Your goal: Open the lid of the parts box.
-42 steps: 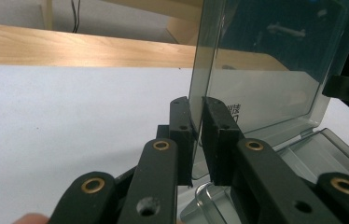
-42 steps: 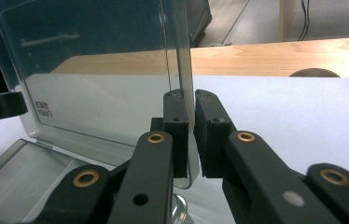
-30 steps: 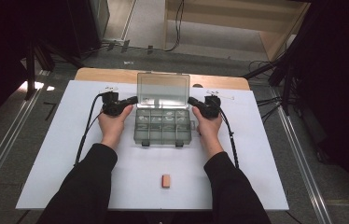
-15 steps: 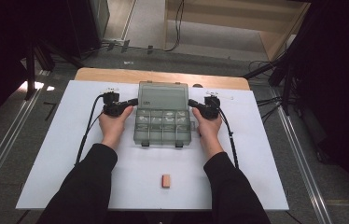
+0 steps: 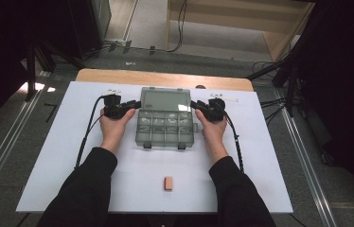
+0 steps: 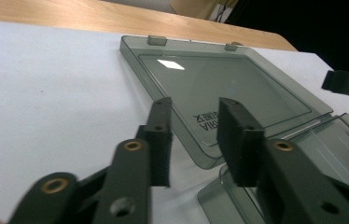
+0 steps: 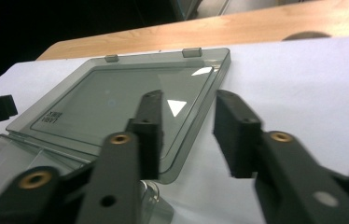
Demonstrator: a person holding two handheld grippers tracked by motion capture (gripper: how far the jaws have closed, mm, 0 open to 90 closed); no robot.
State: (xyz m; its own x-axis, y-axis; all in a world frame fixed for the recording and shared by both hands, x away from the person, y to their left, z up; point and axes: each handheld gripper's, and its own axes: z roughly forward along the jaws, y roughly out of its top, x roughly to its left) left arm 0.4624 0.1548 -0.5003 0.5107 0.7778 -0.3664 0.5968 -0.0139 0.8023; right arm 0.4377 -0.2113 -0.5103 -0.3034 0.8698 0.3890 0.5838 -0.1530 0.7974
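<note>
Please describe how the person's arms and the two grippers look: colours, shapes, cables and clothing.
Both arms wear black long sleeves. The left gripper and right gripper are black, each with two flat rectangular jaws carrying brass-coloured rivets. A thin black cable trails from each gripper along the forearm.

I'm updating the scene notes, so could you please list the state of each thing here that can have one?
Compartment box: open, flat on the white sheet.
Lid: swung fully back, lying flat behind the box, hinged along its near edge.
Left gripper: jaws have just been opening, apart over the lid's corner, gripping nothing.
Right gripper: jaws have just been opening, apart over the lid's opposite corner, gripping nothing.
Small orange block: lying flat, untouched, near the table's front edge.
</note>
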